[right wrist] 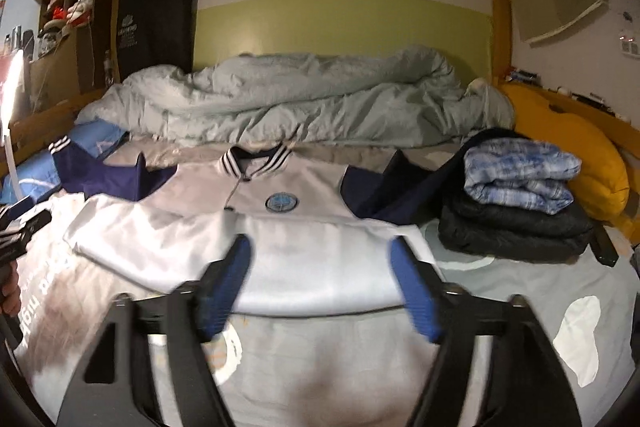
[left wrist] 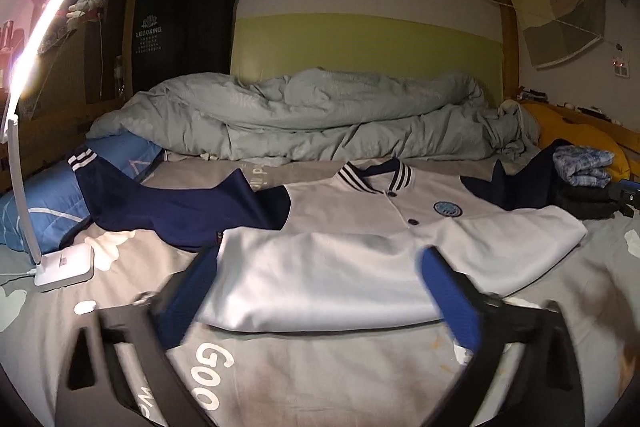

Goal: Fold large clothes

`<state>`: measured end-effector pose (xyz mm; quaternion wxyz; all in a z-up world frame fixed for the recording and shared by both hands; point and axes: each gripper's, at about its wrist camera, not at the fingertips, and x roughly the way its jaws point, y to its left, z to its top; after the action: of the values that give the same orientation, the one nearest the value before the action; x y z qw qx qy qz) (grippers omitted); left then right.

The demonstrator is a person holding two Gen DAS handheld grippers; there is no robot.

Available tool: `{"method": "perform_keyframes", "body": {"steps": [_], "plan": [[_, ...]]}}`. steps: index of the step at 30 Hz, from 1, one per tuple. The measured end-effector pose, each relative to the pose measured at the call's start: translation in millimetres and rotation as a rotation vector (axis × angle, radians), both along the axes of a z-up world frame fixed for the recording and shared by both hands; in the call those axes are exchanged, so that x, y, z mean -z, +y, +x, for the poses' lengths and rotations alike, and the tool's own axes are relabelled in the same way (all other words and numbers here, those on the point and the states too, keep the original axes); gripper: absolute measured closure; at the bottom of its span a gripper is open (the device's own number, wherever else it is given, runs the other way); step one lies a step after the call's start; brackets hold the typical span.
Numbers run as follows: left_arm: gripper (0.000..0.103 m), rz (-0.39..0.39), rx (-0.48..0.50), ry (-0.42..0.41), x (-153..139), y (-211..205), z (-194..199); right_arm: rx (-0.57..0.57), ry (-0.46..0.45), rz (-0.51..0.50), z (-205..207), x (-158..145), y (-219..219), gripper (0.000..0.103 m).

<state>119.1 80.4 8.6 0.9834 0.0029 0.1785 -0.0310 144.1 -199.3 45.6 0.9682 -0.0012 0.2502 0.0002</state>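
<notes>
Jaws of left gripper point(left wrist: 320, 287) and right gripper point(right wrist: 320, 279) stand wide apart above the jacket point(left wrist: 340, 267), gripping nothing.

The jacket point(left wrist: 360, 247) lies flat in the middle of the bed point(left wrist: 320, 367). Behind it, far back, lies the blanket point(left wrist: 312, 115). The lamp point(left wrist: 64, 263) stands at the left. The pile of folded clothes point(right wrist: 516, 203) sits at the right.
</notes>
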Motion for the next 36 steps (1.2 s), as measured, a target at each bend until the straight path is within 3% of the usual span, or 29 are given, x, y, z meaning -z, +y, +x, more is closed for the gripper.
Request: {"method": "perform_keyframes", "body": {"steps": [4, 11, 18, 21, 24, 27, 31, 36], "plan": [[0.000, 0.018, -0.005, -0.014, -7, -3, -2, 0.040, -0.080, 0.030, -8, -7, -2, 0.000], [0.000, 0.025, -0.007, -0.059, -33, -1, -9, 0.077, -0.088, 0.052, 1, -8, -3, 0.000], [0.000, 0.089, 0.004, -0.116, -80, -2, -8, 0.095, -0.074, -0.040, 12, -11, 11, 0.000], [0.000, 0.082, -0.002, -0.147, -104, 3, 6, 0.086, -0.081, -0.061, 24, -14, 22, 0.000], [0.000, 0.051, 0.006, -0.165, -127, 13, 29, 0.051, -0.101, -0.045, 44, -31, 35, 0.000], [0.000, 0.034, 0.027, -0.176, -139, 19, 53, 0.096, -0.142, -0.078, 71, -60, 54, 0.000], [0.000, 0.009, 0.050, -0.196, -142, 22, 95, 0.072, -0.215, 0.058, 112, -83, 68, 0.000], [0.000, -0.077, 0.056, -0.160, -108, 34, 151, 0.089, -0.222, 0.211, 174, -60, 73, 0.000]]}}
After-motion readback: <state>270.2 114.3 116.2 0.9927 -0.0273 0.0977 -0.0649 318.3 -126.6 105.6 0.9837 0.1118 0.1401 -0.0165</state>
